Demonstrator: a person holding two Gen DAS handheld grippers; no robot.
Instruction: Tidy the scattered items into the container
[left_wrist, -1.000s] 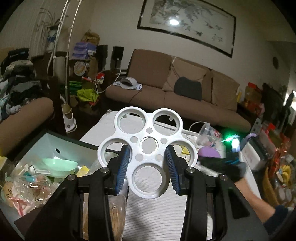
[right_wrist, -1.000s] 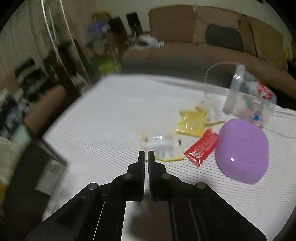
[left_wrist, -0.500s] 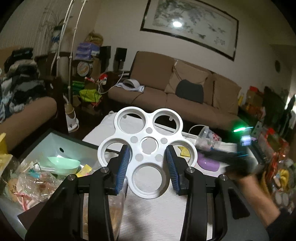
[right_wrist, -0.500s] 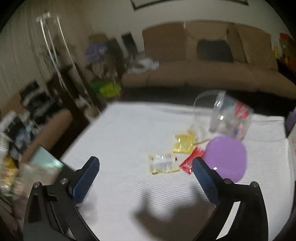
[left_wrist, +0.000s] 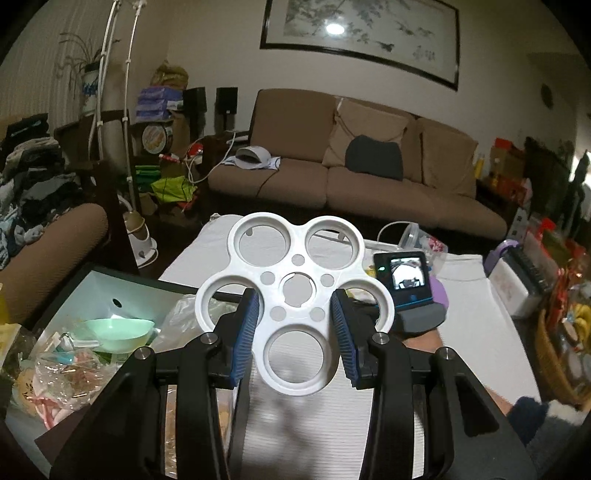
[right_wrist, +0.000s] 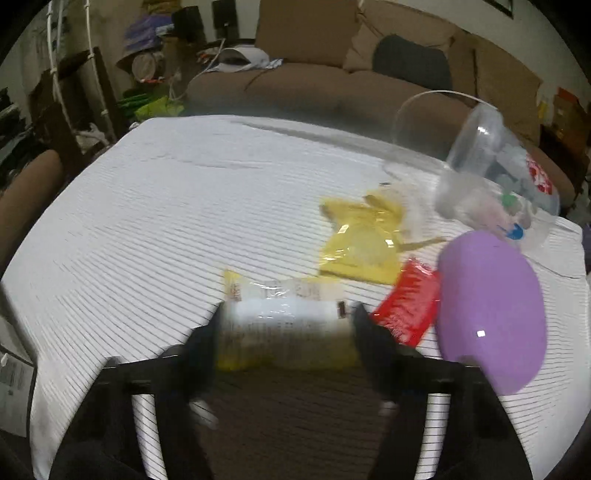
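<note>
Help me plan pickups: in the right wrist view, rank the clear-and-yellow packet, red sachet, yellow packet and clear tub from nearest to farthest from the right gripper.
1. Clear-and-yellow packet, between the closing right gripper jaws.
2. Red sachet, just right.
3. Yellow packet, beyond.
4. Clear tub, far right, tipped over.

Dim indoor light; a lamp glares off the framed picture. Fisheye bends both views, corners black. The right tongs blur, casting a dark shadow beneath
</note>
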